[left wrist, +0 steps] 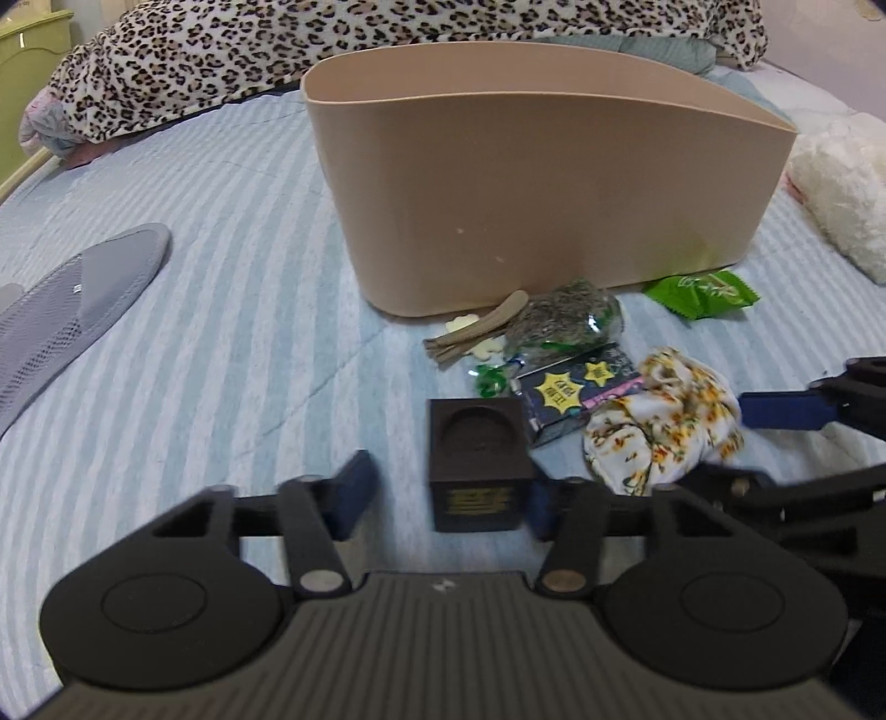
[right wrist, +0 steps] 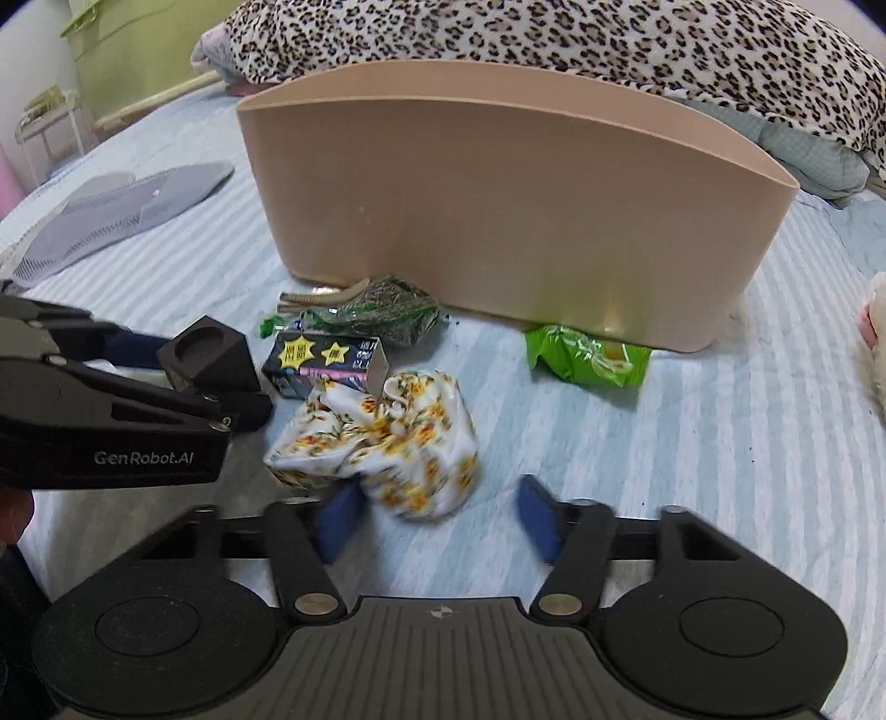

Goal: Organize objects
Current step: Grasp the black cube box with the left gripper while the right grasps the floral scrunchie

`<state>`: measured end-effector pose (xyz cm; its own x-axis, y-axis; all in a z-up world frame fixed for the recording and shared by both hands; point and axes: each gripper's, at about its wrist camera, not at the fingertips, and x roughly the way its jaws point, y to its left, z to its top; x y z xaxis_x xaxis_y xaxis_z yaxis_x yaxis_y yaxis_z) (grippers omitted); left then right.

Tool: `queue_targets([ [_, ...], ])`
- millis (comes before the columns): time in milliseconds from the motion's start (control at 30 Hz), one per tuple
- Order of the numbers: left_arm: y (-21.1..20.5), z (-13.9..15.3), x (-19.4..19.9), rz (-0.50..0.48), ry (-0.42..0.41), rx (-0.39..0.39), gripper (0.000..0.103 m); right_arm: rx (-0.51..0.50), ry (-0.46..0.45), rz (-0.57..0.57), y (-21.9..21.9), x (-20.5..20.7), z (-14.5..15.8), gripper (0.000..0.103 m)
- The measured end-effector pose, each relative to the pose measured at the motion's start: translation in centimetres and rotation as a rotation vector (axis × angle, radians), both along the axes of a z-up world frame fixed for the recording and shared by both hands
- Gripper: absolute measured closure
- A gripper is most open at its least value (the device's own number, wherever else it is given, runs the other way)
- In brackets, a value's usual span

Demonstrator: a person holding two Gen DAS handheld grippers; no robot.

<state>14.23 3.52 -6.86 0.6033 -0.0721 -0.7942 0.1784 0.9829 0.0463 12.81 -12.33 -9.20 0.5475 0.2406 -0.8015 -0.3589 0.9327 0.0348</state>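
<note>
A beige bin [left wrist: 542,183] stands on the striped bed; it also shows in the right wrist view [right wrist: 498,210]. My left gripper [left wrist: 443,493] is open, its fingers on either side of a small dark cube [left wrist: 479,465], the right pad touching it. The cube also shows in the right wrist view [right wrist: 207,354]. My right gripper [right wrist: 437,515] is open around the near edge of a floral cloth [right wrist: 382,443], which also shows in the left wrist view [left wrist: 664,415]. A dark starred box [right wrist: 326,360], a clear bag of dried herbs [right wrist: 382,313] and a green packet [right wrist: 587,354] lie before the bin.
A beige hair clip [left wrist: 476,327] lies by the bin's base. A grey mesh piece [left wrist: 66,310] lies at the left. A leopard-print blanket [right wrist: 554,39] is heaped behind the bin. Something white and fluffy [left wrist: 841,188] sits at the right.
</note>
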Motion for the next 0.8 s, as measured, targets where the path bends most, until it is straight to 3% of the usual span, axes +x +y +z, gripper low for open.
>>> queue_targets([
  [33, 0.0, 0.0, 0.0, -0.007, 0.000, -0.008, 0.064, 0.003, -0.005, 0.000, 0.0, 0.0, 0.0, 0.066],
  [100, -0.1, 0.1, -0.1, -0.013, -0.002, -0.015, 0.070, 0.009, -0.008, -0.004, -0.2, 0.1, 0.1, 0.088],
  [200, -0.1, 0.2, -0.4, -0.023, -0.005, -0.011, 0.070, 0.018, -0.007, -0.010, -0.4, 0.1, 0.0, 0.093],
  [400, 0.2, 0.7, -1.2, -0.020, -0.007, -0.023, 0.070, 0.046, -0.004, -0.021, -1.3, -0.6, 0.6, 0.099],
  [800, 0.4, 3.2, -3.2, -0.030, -0.056, -0.036, 0.070, 0.087, -0.043, -0.015, -2.8, -2.6, 3.2, 0.100],
])
